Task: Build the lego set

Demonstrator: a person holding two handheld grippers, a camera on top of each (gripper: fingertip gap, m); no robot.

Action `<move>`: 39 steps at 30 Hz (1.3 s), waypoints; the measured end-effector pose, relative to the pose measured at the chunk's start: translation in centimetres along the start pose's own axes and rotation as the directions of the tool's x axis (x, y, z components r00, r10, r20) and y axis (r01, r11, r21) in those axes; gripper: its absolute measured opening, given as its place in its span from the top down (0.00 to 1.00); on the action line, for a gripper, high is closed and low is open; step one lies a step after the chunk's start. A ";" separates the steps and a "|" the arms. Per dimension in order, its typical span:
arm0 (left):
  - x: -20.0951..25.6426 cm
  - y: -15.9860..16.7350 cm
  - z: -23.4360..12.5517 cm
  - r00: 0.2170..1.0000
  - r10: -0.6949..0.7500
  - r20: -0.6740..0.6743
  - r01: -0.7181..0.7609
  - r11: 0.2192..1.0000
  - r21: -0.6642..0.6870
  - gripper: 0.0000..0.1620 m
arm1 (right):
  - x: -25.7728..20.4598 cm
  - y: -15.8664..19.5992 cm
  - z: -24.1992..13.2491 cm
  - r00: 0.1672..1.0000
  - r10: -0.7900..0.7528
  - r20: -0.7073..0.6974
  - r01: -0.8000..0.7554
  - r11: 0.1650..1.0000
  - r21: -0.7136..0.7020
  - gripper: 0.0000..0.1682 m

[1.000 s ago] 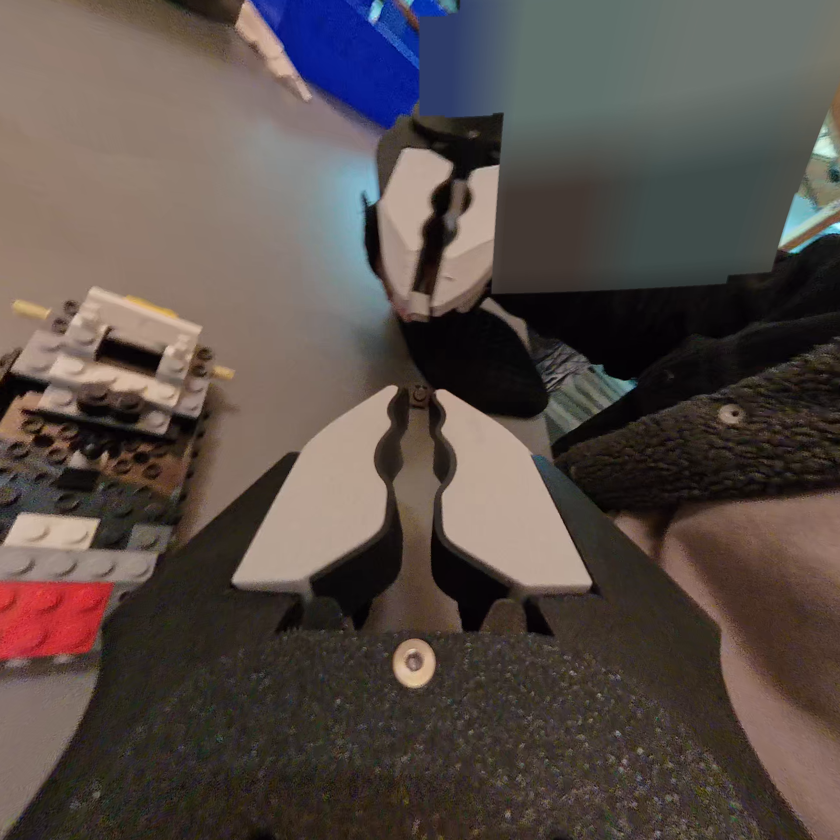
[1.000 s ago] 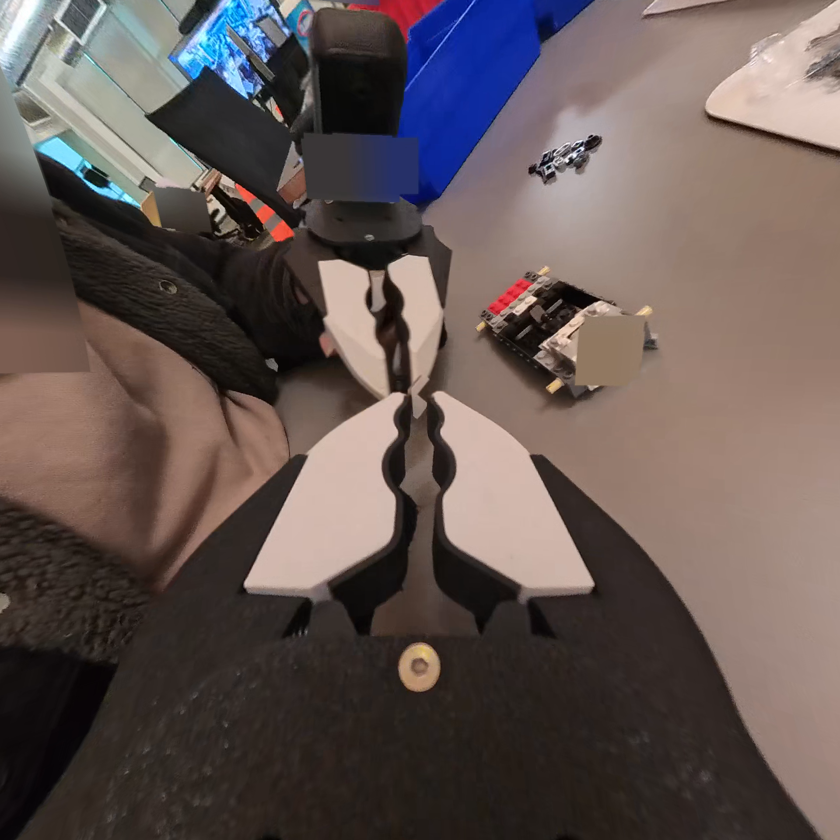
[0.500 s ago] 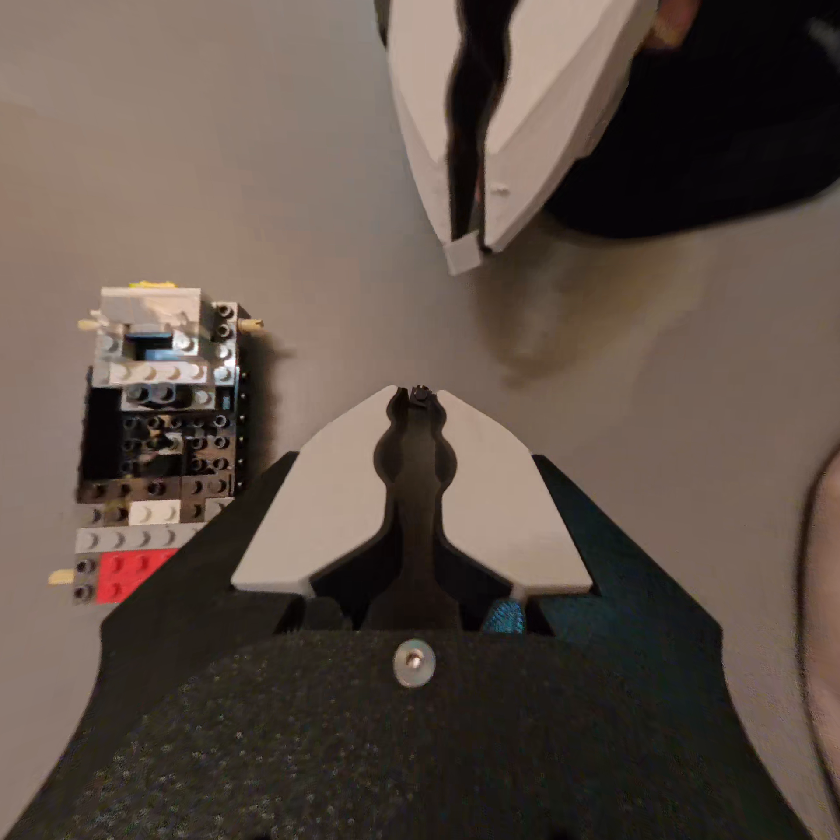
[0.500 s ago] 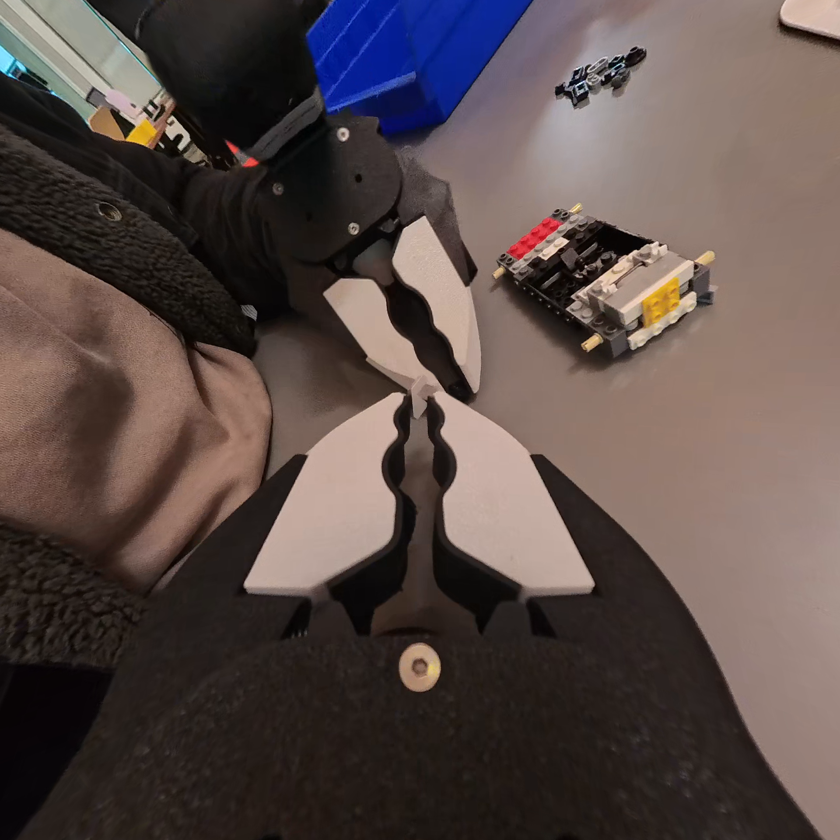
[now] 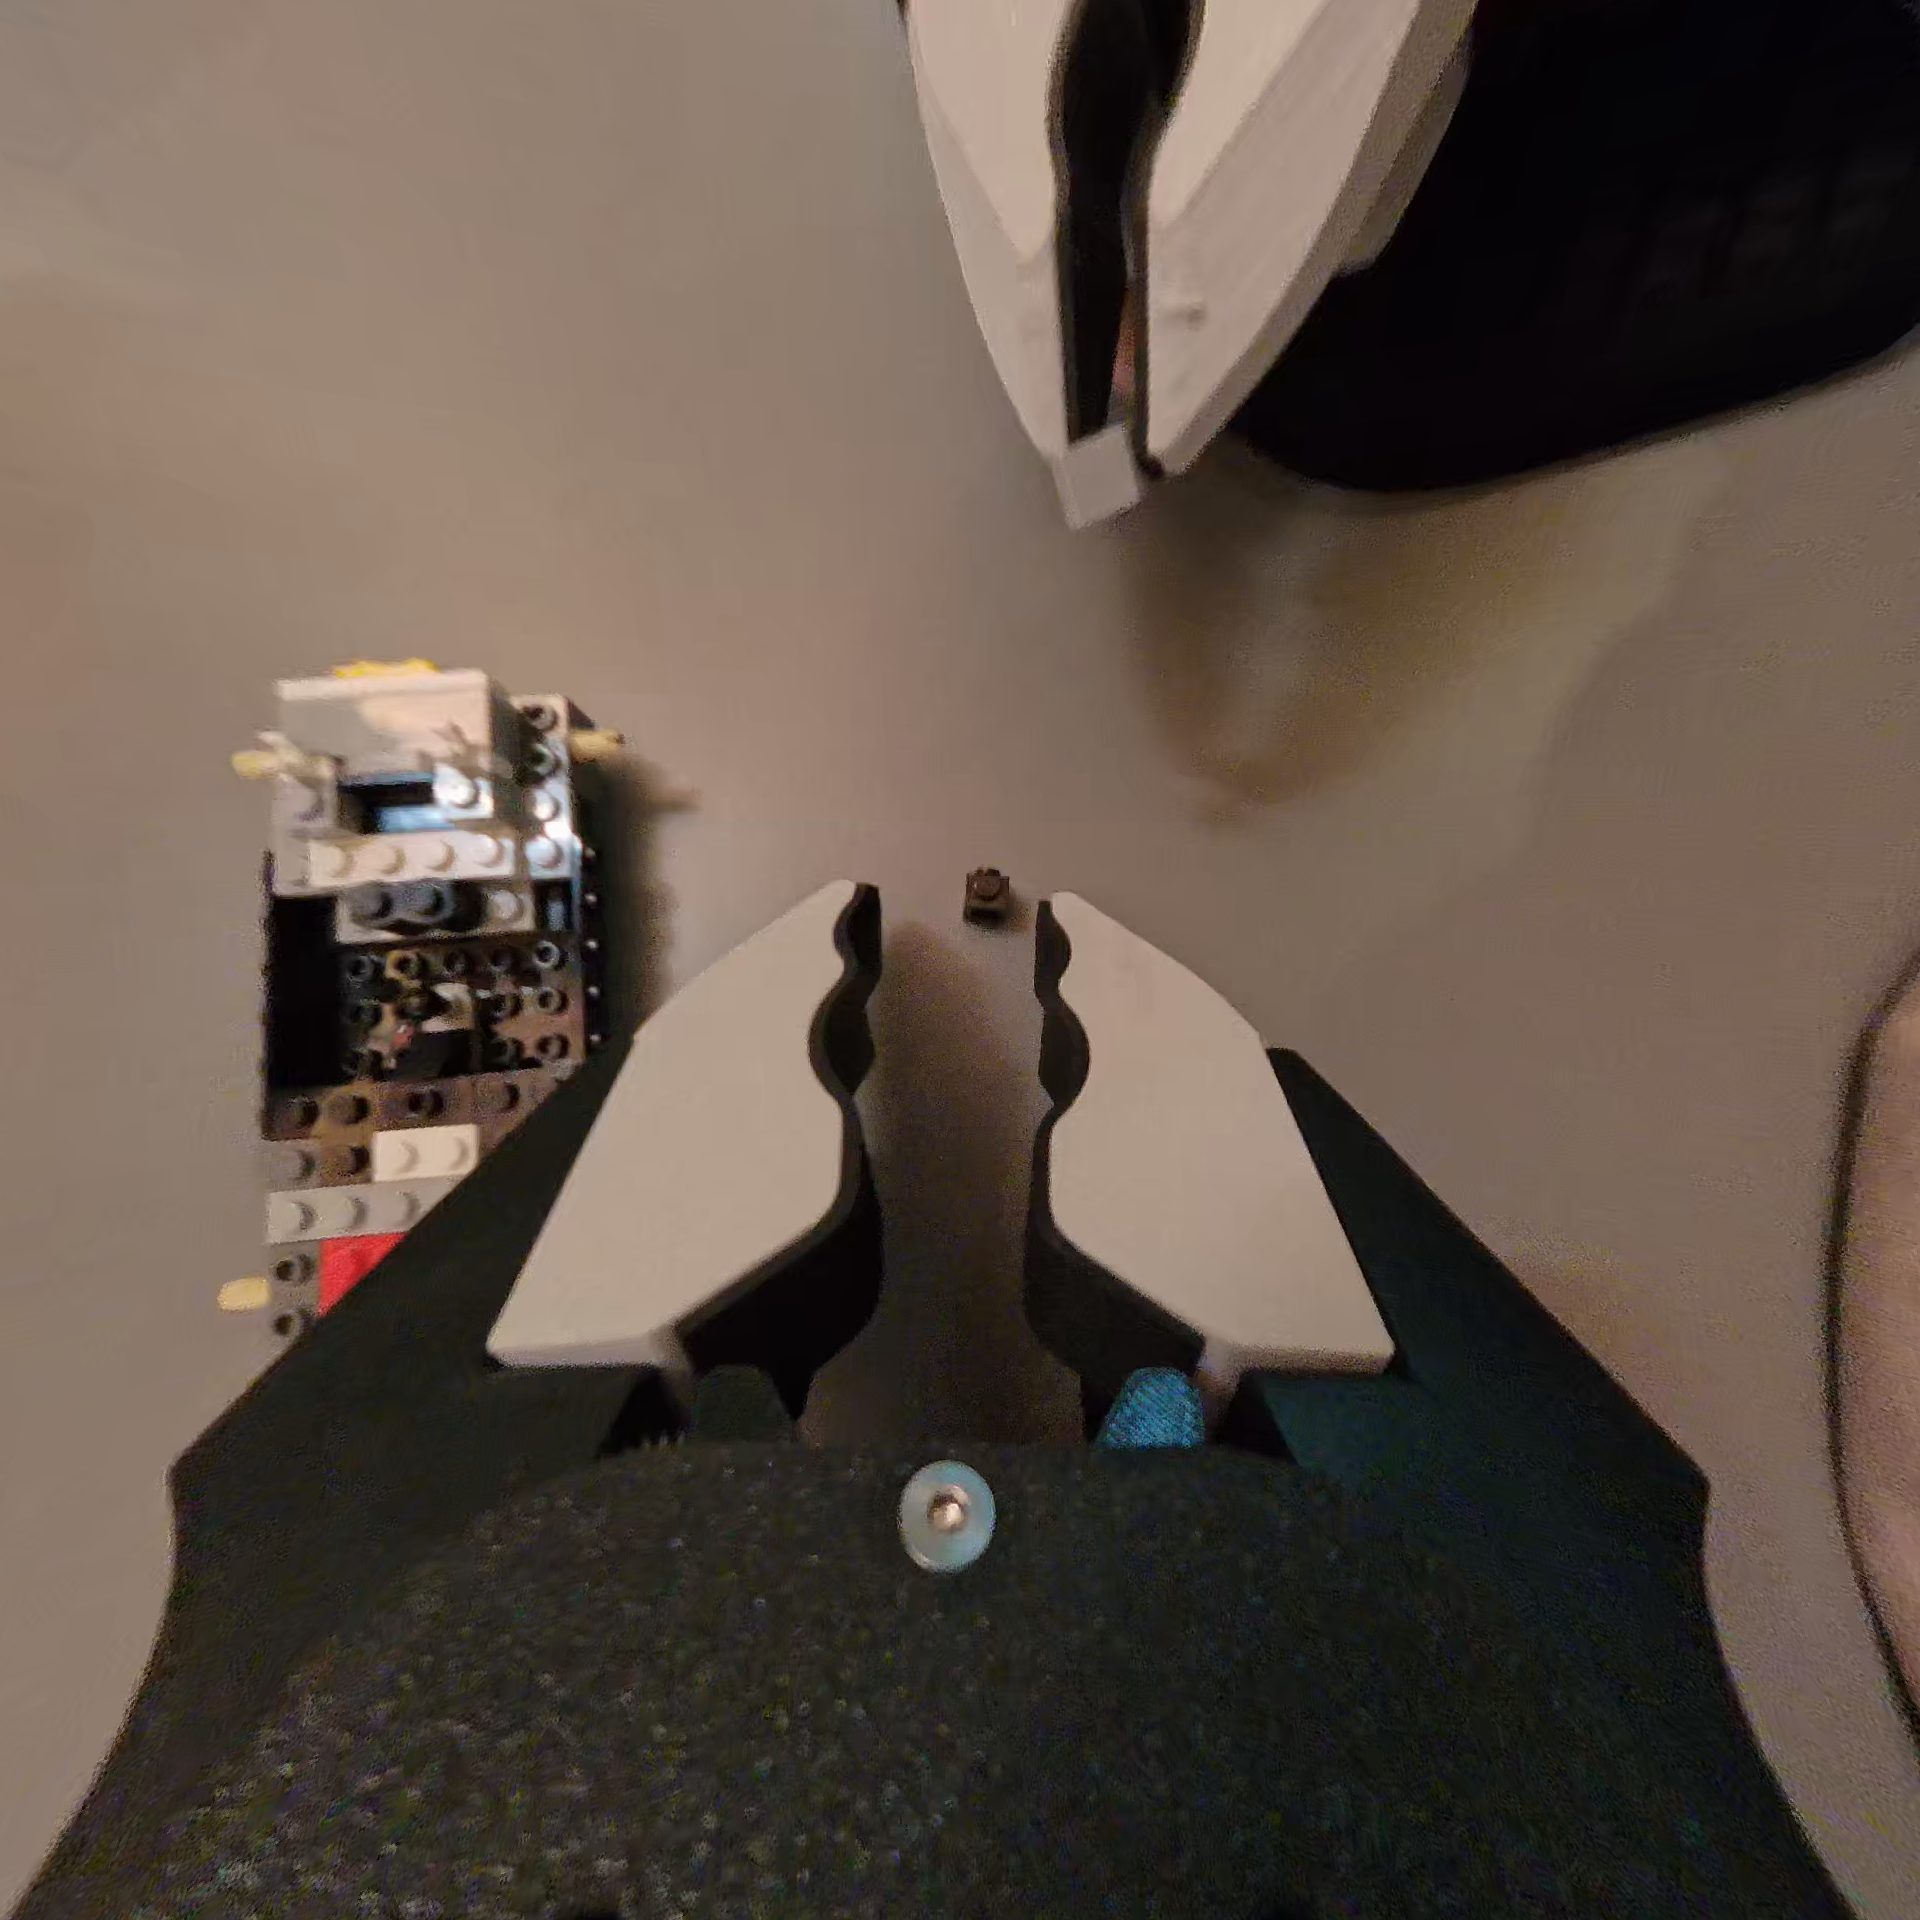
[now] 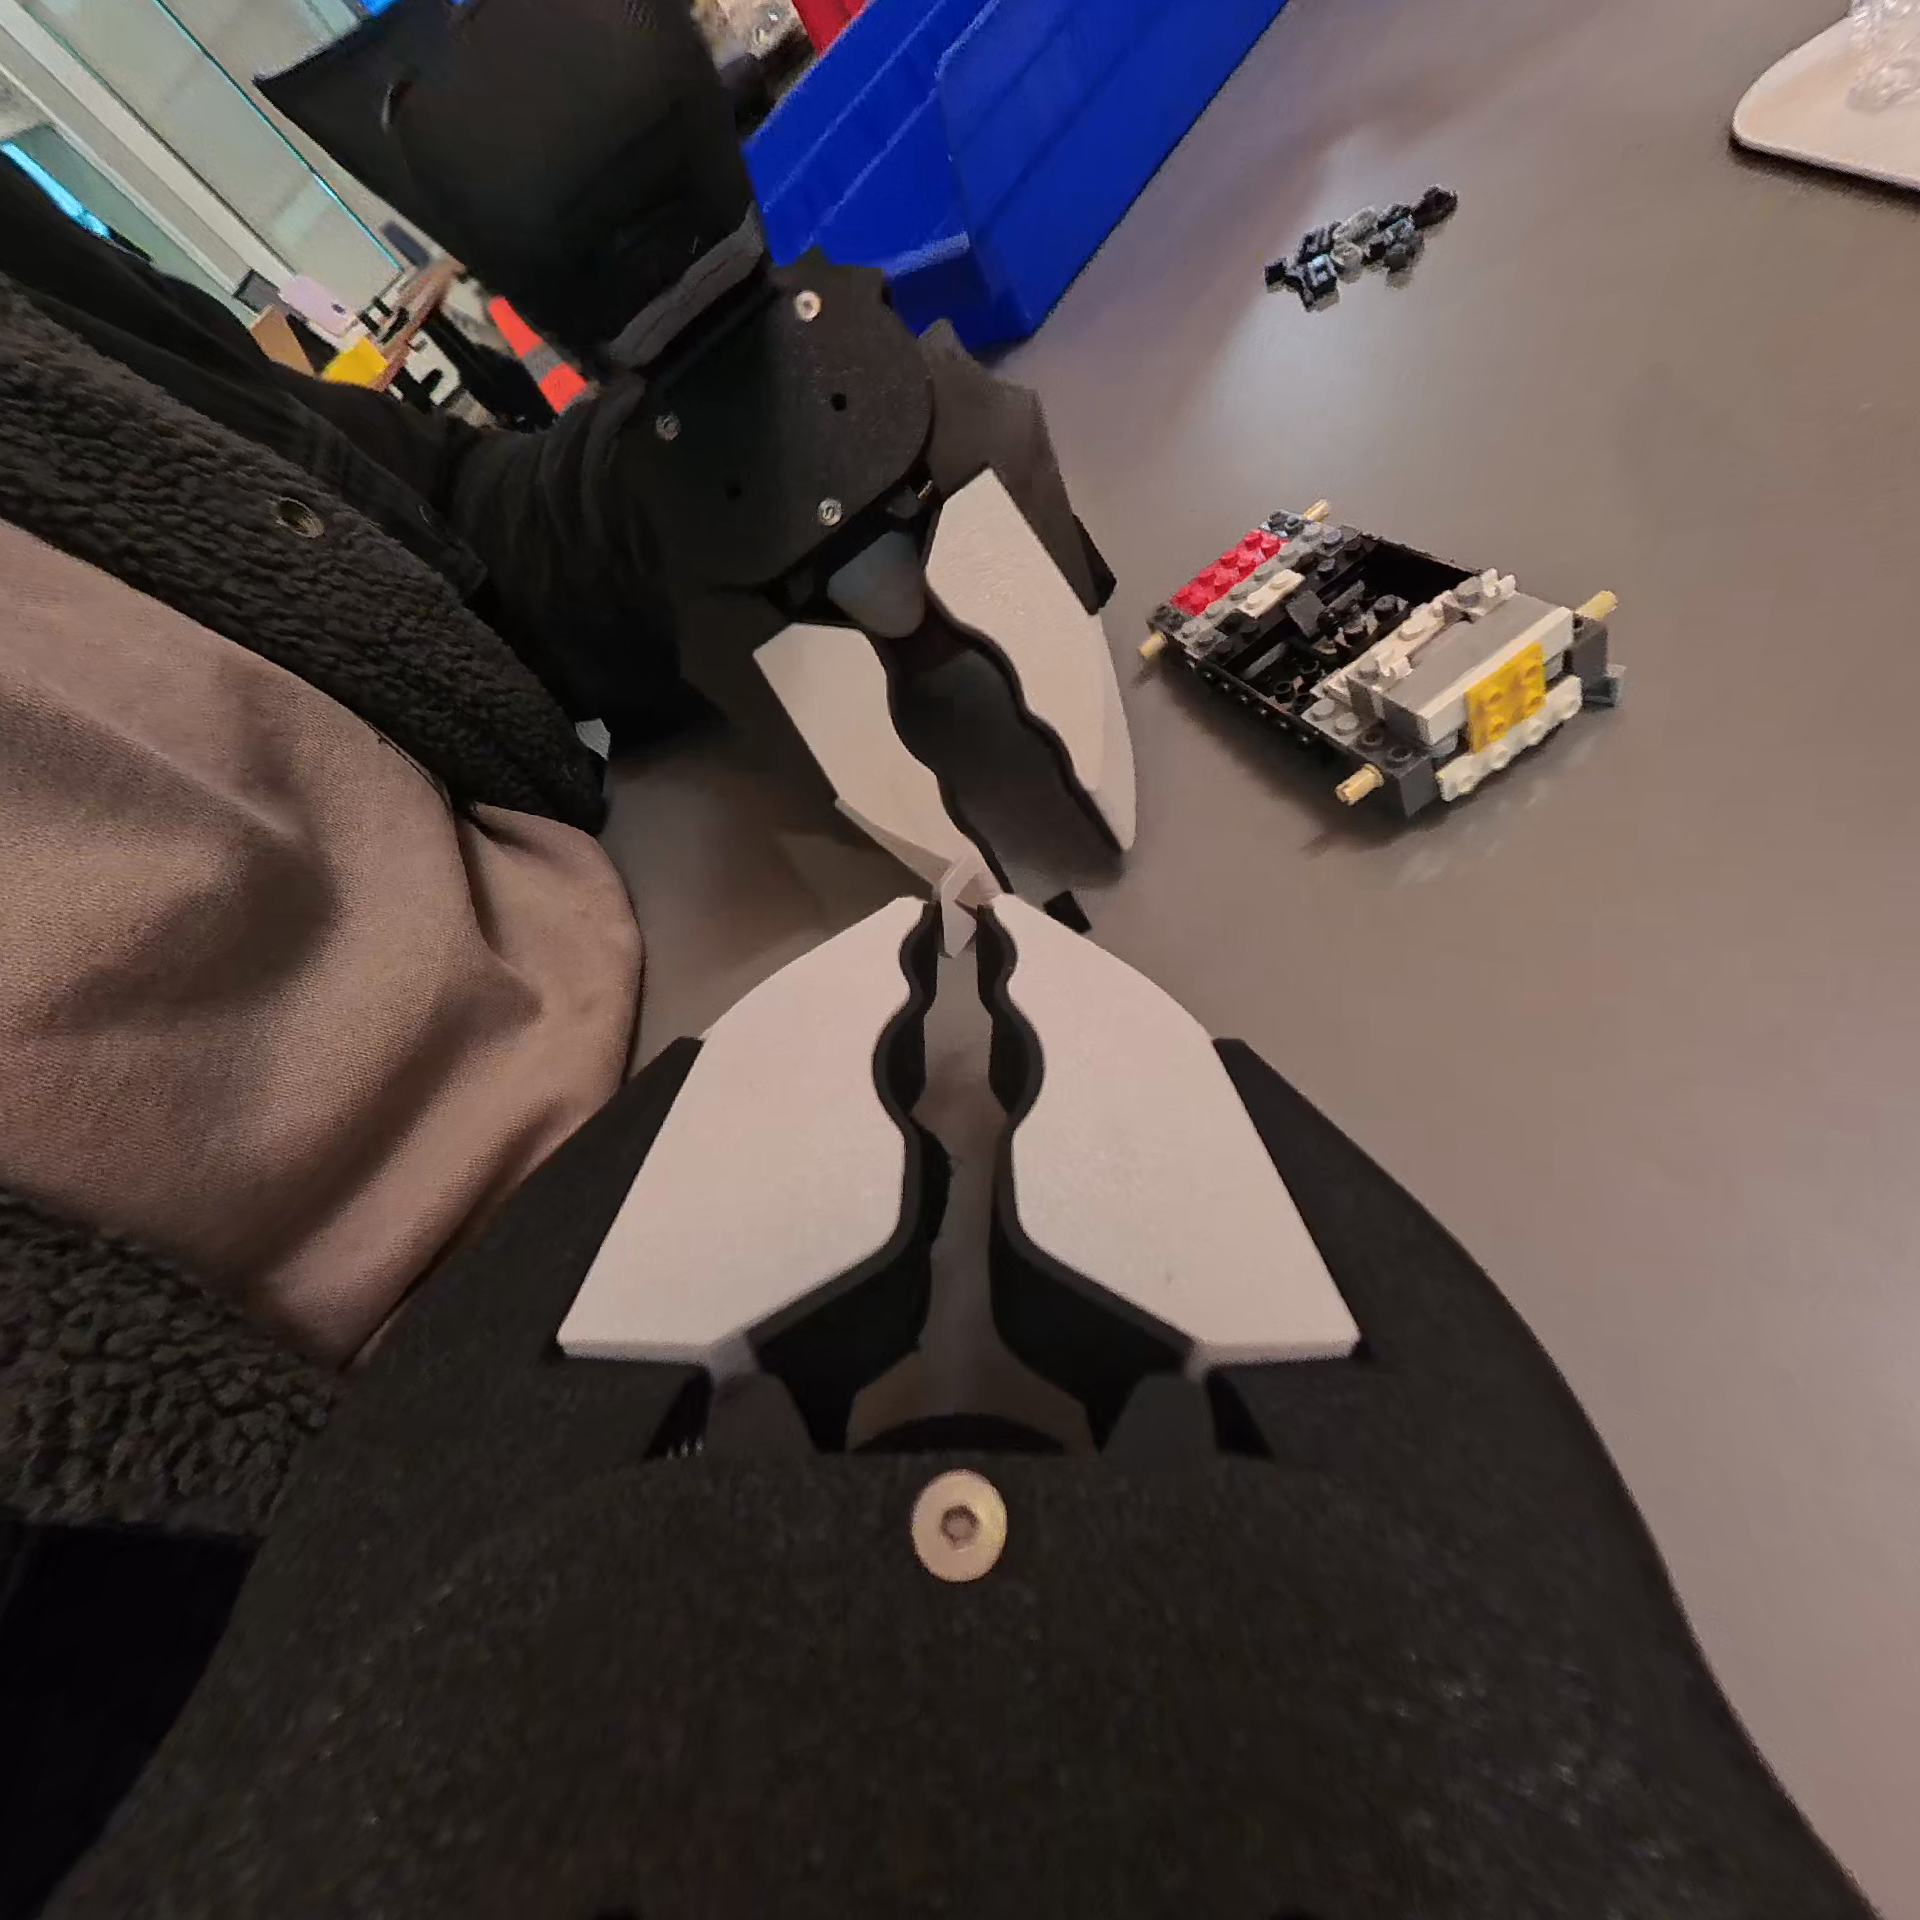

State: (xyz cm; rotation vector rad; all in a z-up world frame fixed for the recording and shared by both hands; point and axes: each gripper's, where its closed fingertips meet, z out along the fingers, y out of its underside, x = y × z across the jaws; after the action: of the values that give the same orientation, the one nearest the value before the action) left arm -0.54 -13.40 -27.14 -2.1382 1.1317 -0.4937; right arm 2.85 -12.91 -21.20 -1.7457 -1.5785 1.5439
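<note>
My left gripper (image 5: pixel 956 912) is open and points down at the grey table. A tiny black piece (image 5: pixel 985 896) lies on the table between its fingertips, untouched. My right gripper (image 6: pixel 956 912) is shut on a small light grey piece (image 6: pixel 954 935). It also shows at the top of the left wrist view (image 5: pixel 1112 457), with the grey piece (image 5: pixel 1096 483) sticking out of its tips. The partly built black, grey and red lego model (image 5: pixel 416 987) lies to the left of my left gripper. It also shows in the right wrist view (image 6: pixel 1382 665), with a yellow plate on one end.
Blue bins (image 6: pixel 987 156) stand at the back of the table. A small heap of dark loose pieces (image 6: pixel 1351 244) lies beyond the model. A white sheet (image 6: pixel 1829 125) is at the far right. A person's jacket and sleeve (image 6: pixel 260 831) fill the left side. There is about 7 cm between the tips of the two grippers.
My left gripper tilted down toward the table, then opened and let go of the tiny black piece, which now lies on the table. My right gripper stays shut on the grey piece.
</note>
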 end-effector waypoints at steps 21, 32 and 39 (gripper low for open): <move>7.6 -8.8 -9.9 0.896 0.393 -0.206 -0.147 0.700 0.699 0.90 | -10.0 -3.5 0.9 0.730 0.057 0.681 -0.119 0.992 0.044 0.97; 6.7 -8.6 -9.2 0.920 0.331 -0.211 -0.116 0.744 0.658 0.95 | -8.8 -4.2 0.8 0.812 0.042 0.583 -0.125 0.987 0.104 0.93; 4.0 -7.7 -7.2 0.955 0.107 -0.277 0.054 0.854 0.517 0.95 | -5.2 -3.5 1.2 0.946 -0.321 -0.042 0.324 0.941 0.095 0.91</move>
State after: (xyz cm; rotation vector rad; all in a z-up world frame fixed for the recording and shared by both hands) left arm 1.91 -16.31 -16.52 -1.6020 1.0321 -1.0130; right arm 1.12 -16.59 -16.33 -1.3652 -1.6457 1.4068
